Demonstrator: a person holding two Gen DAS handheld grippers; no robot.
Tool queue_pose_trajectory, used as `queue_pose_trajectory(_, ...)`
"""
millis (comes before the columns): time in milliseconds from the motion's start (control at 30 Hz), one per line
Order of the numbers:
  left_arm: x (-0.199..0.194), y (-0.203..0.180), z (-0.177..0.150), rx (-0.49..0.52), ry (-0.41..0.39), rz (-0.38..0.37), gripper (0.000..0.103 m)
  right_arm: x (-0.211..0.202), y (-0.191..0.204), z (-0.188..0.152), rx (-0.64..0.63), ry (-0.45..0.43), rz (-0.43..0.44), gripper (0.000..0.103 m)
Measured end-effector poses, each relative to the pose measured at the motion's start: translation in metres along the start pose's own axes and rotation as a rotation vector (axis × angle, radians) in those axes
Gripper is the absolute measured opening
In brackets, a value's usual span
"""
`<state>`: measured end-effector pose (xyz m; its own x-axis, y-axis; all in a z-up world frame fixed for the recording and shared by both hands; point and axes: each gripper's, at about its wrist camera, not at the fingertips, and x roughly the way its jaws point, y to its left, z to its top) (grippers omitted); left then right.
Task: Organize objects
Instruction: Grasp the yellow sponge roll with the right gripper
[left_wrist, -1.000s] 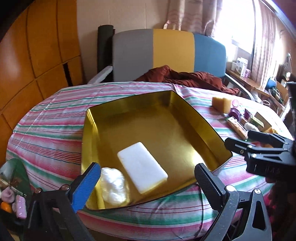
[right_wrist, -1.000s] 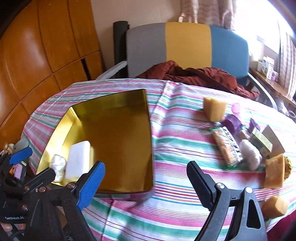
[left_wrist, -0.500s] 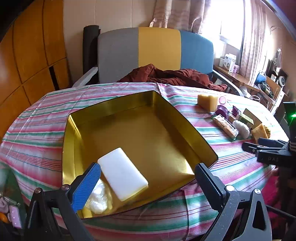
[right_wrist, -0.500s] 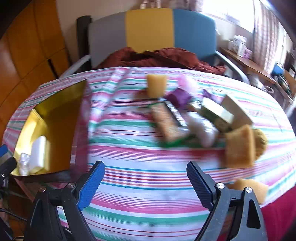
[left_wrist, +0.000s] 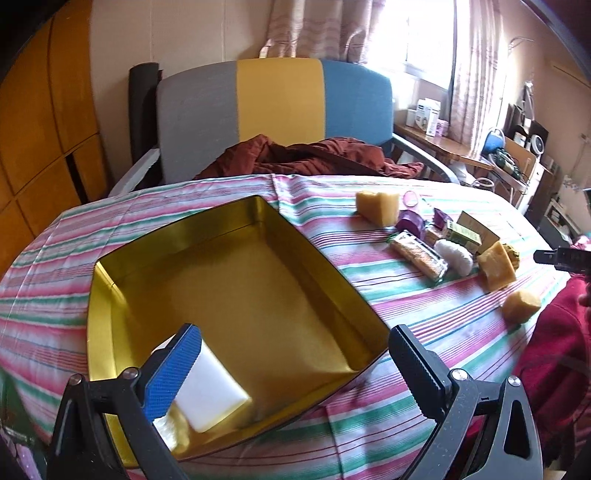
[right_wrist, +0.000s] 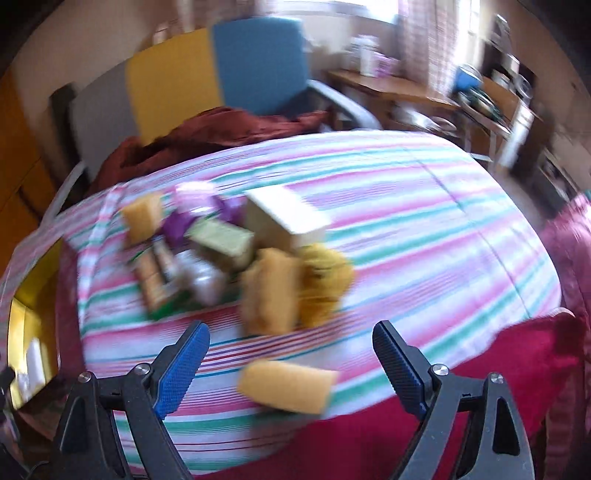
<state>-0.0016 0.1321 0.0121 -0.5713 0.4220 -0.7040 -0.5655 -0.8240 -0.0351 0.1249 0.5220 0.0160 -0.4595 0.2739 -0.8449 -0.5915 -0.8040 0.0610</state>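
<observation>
A gold tin tray (left_wrist: 229, 229) sits on the striped tablecloth and holds a white block (left_wrist: 210, 391) and a white fluffy wad (left_wrist: 166, 435) at its near edge. My left gripper (left_wrist: 291, 354) hovers open over that near edge, nothing between its fingers. To the right lies a cluster: yellow sponges (left_wrist: 376, 206), purple items (left_wrist: 410, 221), a snack bar (left_wrist: 419, 254), small boxes (left_wrist: 467, 229). My right gripper (right_wrist: 291, 354) stands open above a yellow sponge piece (right_wrist: 286, 384) near the table's front edge; this view is blurred. The cluster (right_wrist: 229, 251) lies beyond it.
A grey, yellow and blue chair (left_wrist: 273, 103) with a dark red cloth (left_wrist: 314, 155) stands behind the table. A red sleeve (left_wrist: 554, 332) shows at the right, with the other gripper's tip (left_wrist: 557, 254) above it. A cluttered desk (left_wrist: 443, 147) lines the window wall.
My right gripper has swung right, from over the tray to the object cluster and the lone sponge piece. The left gripper drifted a little, so the tray's white block now sits behind its blue finger.
</observation>
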Motion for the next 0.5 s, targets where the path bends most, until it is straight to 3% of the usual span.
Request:
queue_pose_trajectory(167,0.006,-0.017,0.007,0.038,0.005,-0.027,0.102,0.008,-0.021,0.004,0.035,0.059,0.013,0.092)
queue_pose_trajectory(333,0.015,-0.036,0.016,0.069,0.020,-0.067,0.102,0.033,0.009,-0.006,-0.113,0.189,0.047,0.092)
queue_pose_trajectory(500,0.024,-0.057,0.026,0.103,0.035,-0.104,0.102,0.054,0.032,-0.015,-0.235,0.295,0.002,0.091)
